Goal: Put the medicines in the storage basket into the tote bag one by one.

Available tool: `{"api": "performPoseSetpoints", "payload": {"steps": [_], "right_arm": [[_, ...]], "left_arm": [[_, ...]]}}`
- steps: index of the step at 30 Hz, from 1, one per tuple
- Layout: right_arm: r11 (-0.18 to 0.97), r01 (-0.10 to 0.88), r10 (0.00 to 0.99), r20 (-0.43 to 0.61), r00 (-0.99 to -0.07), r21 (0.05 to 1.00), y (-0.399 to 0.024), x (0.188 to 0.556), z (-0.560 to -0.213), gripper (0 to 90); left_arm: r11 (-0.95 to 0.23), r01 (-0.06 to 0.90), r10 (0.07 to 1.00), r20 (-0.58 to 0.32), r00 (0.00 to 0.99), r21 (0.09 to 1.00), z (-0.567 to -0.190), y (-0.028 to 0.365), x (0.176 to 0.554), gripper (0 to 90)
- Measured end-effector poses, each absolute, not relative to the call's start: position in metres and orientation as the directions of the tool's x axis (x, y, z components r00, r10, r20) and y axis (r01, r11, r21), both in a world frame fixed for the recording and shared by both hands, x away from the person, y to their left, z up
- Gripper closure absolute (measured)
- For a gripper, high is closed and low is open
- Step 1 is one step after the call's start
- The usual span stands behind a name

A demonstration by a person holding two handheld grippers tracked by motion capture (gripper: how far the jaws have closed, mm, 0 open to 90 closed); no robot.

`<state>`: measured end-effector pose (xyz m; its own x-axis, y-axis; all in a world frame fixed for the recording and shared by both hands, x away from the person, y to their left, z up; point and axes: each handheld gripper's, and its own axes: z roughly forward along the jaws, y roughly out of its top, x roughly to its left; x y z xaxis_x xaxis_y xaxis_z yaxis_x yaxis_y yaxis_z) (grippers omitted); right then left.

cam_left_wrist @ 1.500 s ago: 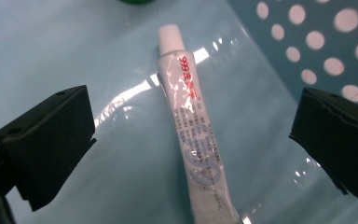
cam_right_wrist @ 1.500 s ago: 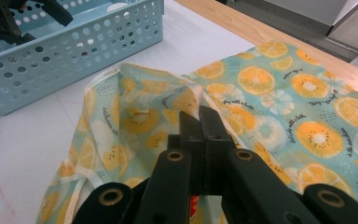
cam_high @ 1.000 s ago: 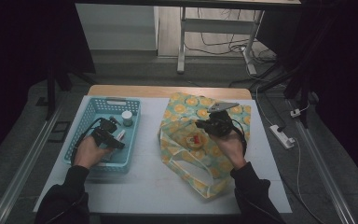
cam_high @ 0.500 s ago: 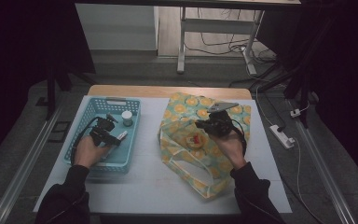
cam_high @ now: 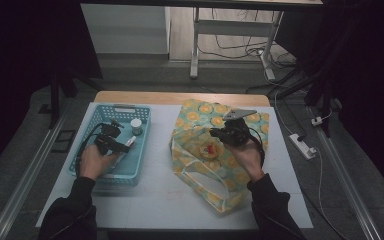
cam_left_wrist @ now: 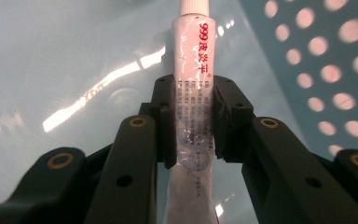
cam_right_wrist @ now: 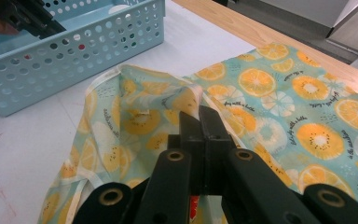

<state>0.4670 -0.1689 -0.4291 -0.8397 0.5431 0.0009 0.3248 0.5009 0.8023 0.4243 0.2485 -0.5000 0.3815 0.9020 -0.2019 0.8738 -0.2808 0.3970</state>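
In the left gripper view a white tube with red print lies on the floor of the light blue basket. My left gripper is shut on the tube, after its jaws have just been closing around it. In the high view that gripper sits inside the basket, with the tube at its tips. My right gripper is shut on the raised rim of the orange-slice print fabric bag. From above it holds the bag open.
A small white bottle stands at the basket's far side. A red and yellow item lies inside the bag. The basket stands left of the bag. A power strip lies on the floor, right of the table.
The left gripper has shifted slightly inside the basket and come down on the tube. The right hand and the bag have stayed where they were.
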Motion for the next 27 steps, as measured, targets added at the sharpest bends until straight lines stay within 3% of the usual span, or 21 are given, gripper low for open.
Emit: {"api": "performPoseSetpoints", "payload": {"steps": [12, 27], "right_arm": [[0.498, 0.323, 0.544, 0.000, -0.839, 0.805, -0.170, 0.467, -0.429, 90.0], [0.495, 0.319, 0.542, 0.000, -0.840, 0.808, -0.169, 0.467, -0.428, 90.0]], "left_arm": [[-0.233, 0.837, 0.910, -0.191, 0.367, 0.495, -0.479, 0.260, 0.418, 71.9], [-0.261, 0.785, 0.869, -0.218, 0.445, 0.562, -0.452, 0.253, 0.404, 72.0]]}}
